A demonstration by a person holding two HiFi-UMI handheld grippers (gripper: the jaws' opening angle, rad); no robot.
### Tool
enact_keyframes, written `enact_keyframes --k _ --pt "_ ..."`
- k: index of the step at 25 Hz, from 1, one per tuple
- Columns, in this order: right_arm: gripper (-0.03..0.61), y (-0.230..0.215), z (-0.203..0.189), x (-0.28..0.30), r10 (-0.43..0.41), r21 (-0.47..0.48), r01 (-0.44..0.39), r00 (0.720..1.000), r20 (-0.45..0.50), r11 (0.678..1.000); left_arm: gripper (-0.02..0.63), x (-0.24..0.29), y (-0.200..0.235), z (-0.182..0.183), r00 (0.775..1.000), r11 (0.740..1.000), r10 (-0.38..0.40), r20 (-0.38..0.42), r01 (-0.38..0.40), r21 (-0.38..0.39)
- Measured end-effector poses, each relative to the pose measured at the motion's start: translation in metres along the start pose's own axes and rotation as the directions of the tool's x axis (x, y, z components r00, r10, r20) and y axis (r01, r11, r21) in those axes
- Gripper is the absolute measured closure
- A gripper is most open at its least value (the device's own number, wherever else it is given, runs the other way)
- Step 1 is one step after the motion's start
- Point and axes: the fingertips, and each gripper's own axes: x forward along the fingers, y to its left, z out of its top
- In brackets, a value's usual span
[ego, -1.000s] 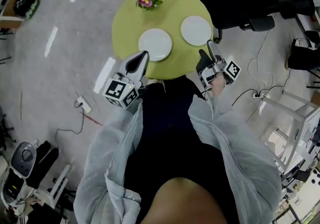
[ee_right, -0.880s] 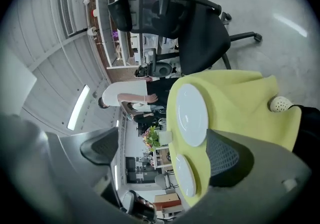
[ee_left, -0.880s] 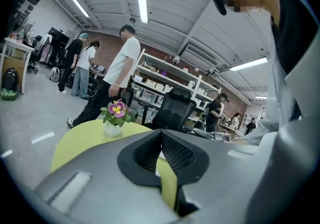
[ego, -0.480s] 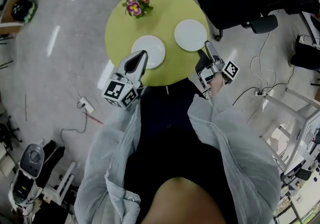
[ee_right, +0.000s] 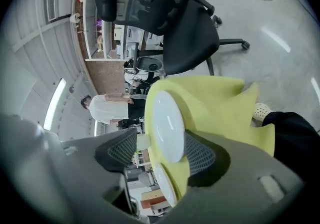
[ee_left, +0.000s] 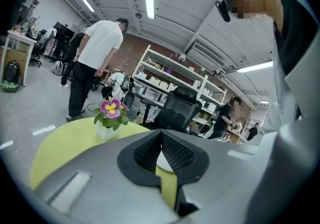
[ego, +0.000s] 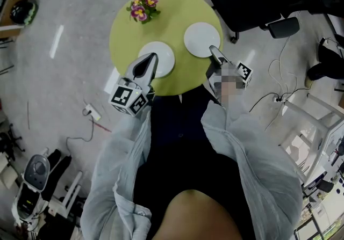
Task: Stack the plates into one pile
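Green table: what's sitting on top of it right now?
On the table: left plate and right plate, apart, plus a potted flower. The left gripper covers the left plate's near edge, so that part is unseen.

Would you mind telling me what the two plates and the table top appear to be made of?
Left plate and right plate: likely glazed ceramic, possibly melamine; plain white, smooth, faint sheen, shallow raised rim. Table: even yellow-green, matt, no grain; perhaps laminate or paint, though a fitted cover cannot be excluded.
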Motion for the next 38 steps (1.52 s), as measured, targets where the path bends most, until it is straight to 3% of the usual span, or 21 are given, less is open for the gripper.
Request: enact_keyframes --k 4,7,10,16,25,38 --pt "0.364 -0.013 0.003 -0.001 -0.064 0.057 0.063 0.998 0.011 0.996 0.604 0.0 0.003 -0.003 1.0 1.0 -0.001 -0.008 0.001 0.002" --pt "0.54 -0.03 0.003 -0.003 -0.166 0.027 0.165 0.986 0.024 0.986 0.604 -0.002 0.005 -0.003 1.0 1.0 0.001 -0.008 -0.001 0.002" --pt "0.548 -0.029 0.002 -0.002 -0.2 -0.027 0.201 0.979 0.047 0.979 0.604 -0.006 0.006 -0.001 1.0 1.0 0.008 -0.005 -0.008 0.004" --pt "0.551 -0.024 0.003 -0.004 -0.193 -0.032 0.196 0.977 0.087 0.98 0.604 -0.021 0.01 0.002 1.0 1.0 0.028 0.009 -0.028 0.009" --pt "0.565 0.007 0.003 -0.006 -0.095 -0.035 0.101 0.986 0.14 0.994 0.604 -0.035 0.015 0.0 0.999 1.0 0.031 0.022 -0.031 0.005" --pt "0.561 0.056 -0.002 -0.02 0.043 -0.034 -0.036 0.973 0.225 0.999 0.604 -0.067 0.012 -0.005 1.0 1.0 0.009 0.027 -0.009 0.021"
